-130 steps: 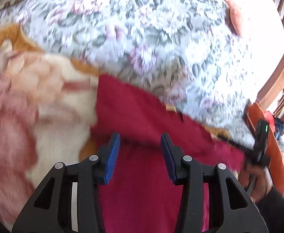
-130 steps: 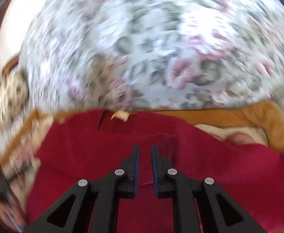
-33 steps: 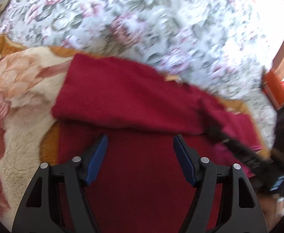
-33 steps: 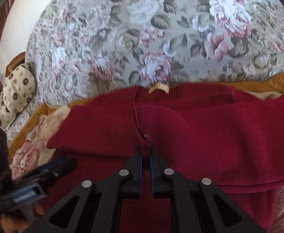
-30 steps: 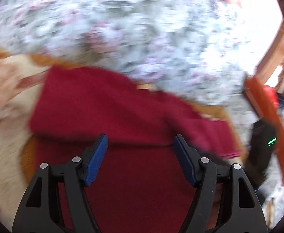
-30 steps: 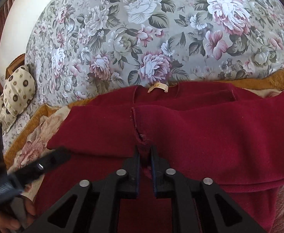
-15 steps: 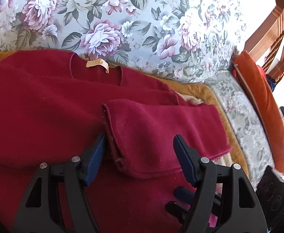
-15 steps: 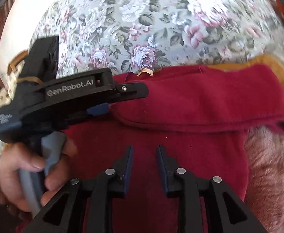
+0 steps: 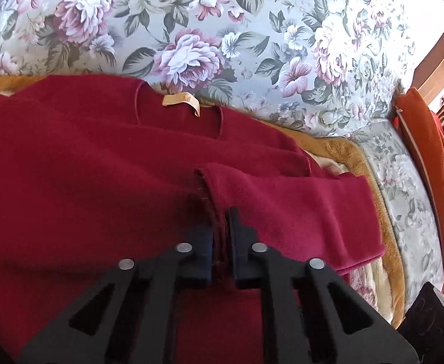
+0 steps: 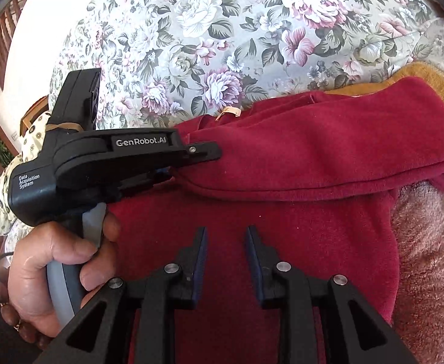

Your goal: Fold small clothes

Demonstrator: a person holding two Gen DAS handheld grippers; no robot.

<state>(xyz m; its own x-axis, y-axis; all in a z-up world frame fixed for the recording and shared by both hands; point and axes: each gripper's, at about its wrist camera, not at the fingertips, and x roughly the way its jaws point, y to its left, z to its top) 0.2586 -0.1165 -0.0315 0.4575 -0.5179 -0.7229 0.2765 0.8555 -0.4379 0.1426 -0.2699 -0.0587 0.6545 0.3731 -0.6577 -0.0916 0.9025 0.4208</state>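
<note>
A dark red sweater (image 9: 70,157) lies flat on a blanket, collar with a tan label (image 9: 181,101) toward the sofa back. Both sleeves are folded across the chest. My left gripper (image 9: 220,227) is shut on the cuff end of the right sleeve (image 9: 282,209); in the right wrist view it (image 10: 203,154) pinches the same sleeve (image 10: 328,151). My right gripper (image 10: 225,236) is open and empty above the sweater's body (image 10: 252,209).
The floral sofa back (image 9: 222,30) rises behind the sweater. A tan and pink plush blanket (image 10: 428,242) lies under it. An orange cushion (image 9: 425,176) lies at the right. A spotted pillow (image 10: 9,176) sits at the far left.
My left gripper has closed on the right sleeve's cuff end, where it stood open half a second ago. My right gripper let go of that cuff and has opened a little wider.
</note>
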